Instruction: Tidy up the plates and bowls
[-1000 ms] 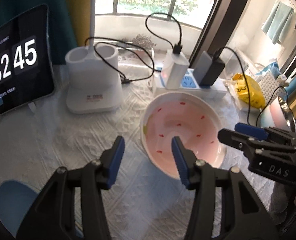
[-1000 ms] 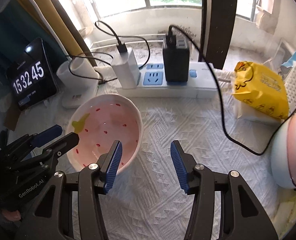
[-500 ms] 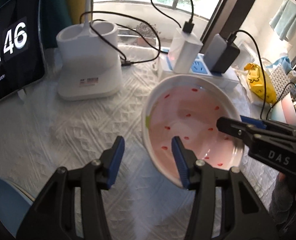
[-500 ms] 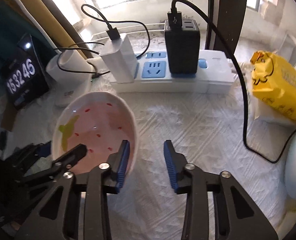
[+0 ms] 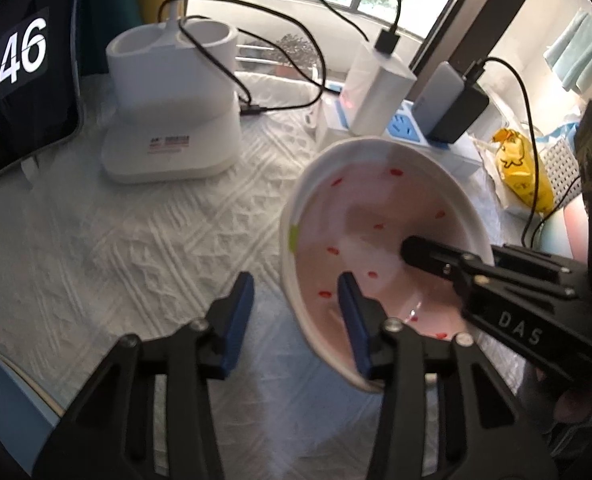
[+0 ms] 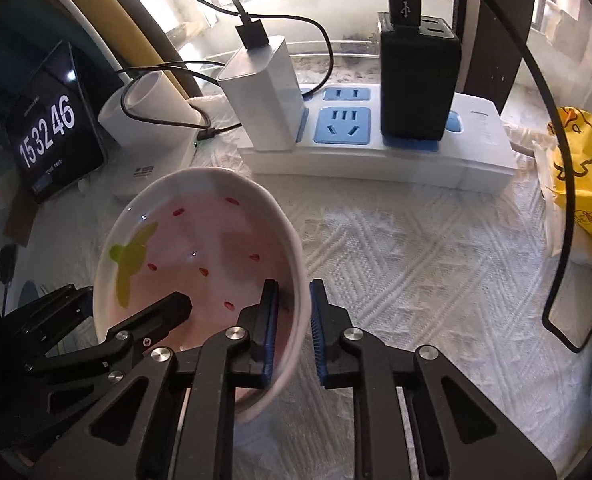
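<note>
- The pink bowl with red flecks and a white rim sits in the lower left of the right wrist frame, tilted, with its right-hand rim passing between the blue pads of the right gripper.
- The right gripper is clamped on that rim: one pad lies inside the bowl, the other against its outer wall.
- In the left wrist frame the bowl fills the centre-right, and the right gripper reaches in from the right edge, its dark tip inside the bowl.
- The left gripper stands open at the bottom centre of its frame; its right pad lies over the bowl's near inside wall, its left pad outside over the white textured cloth. Whether either pad touches the bowl cannot be told.
- Behind the bowl, in the upper half of the right wrist frame, is a white power strip carrying a white charger and a black charger.
- A tablet clock is at the left edge, and a yellow packet at the right edge.
</note>
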A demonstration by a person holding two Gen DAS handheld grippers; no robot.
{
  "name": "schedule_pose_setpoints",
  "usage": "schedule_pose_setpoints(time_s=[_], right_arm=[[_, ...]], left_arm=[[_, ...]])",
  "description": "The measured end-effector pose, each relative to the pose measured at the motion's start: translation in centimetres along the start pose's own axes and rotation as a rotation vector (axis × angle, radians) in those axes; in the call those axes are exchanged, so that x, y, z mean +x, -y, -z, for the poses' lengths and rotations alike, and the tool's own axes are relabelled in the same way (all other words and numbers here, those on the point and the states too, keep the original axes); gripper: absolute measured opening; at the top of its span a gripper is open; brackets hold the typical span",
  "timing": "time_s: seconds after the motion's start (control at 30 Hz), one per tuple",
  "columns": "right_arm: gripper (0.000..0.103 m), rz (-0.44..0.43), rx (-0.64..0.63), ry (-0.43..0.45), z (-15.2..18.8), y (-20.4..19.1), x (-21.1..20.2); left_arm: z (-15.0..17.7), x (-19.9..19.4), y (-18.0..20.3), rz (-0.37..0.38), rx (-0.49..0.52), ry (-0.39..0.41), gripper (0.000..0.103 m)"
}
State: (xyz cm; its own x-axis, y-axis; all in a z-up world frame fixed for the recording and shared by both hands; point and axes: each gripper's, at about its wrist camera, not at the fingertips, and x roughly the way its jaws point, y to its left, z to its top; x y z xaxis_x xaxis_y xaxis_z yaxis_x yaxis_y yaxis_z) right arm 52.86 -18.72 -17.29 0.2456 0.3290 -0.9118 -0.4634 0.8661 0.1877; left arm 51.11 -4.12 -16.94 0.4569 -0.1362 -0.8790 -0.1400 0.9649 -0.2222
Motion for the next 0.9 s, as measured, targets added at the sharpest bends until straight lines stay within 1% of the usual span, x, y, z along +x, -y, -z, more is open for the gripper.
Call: schedule_pose_setpoints(time_s=[0.07, 0.17, 0.37, 0.53, 0.9], right_arm=[[0.013, -0.004, -0.014, 0.008, 0.0, -0.2, 0.0], [0.012, 0.0, -0.026, 0.025, 0.1, -0.4, 0.0], [0.012, -0.004, -0.027, 0.042, 0.3, -0.6, -0.4], [0.01, 0.01, -0.045, 0.063, 0.5, -0.8, -1.2], [0.01, 0.016, -0.032, 0.101, 0.7, -0.6, -4.2]], left_arm=[[0.0, -0.1, 0.3, 0.006, 0.006, 0.0, 0.032], [0.1, 0.0, 0.8, 0.013, 0.016, 0.001, 0.025], [0.1, -0.1, 1.2, 0.003, 0.019, 0.012, 0.02], [0.5, -0.2, 1.5, 0.007, 0.029, 0.01, 0.019], [0.8, -2.8, 3.2, 0.016, 0.057, 0.085, 0.018]])
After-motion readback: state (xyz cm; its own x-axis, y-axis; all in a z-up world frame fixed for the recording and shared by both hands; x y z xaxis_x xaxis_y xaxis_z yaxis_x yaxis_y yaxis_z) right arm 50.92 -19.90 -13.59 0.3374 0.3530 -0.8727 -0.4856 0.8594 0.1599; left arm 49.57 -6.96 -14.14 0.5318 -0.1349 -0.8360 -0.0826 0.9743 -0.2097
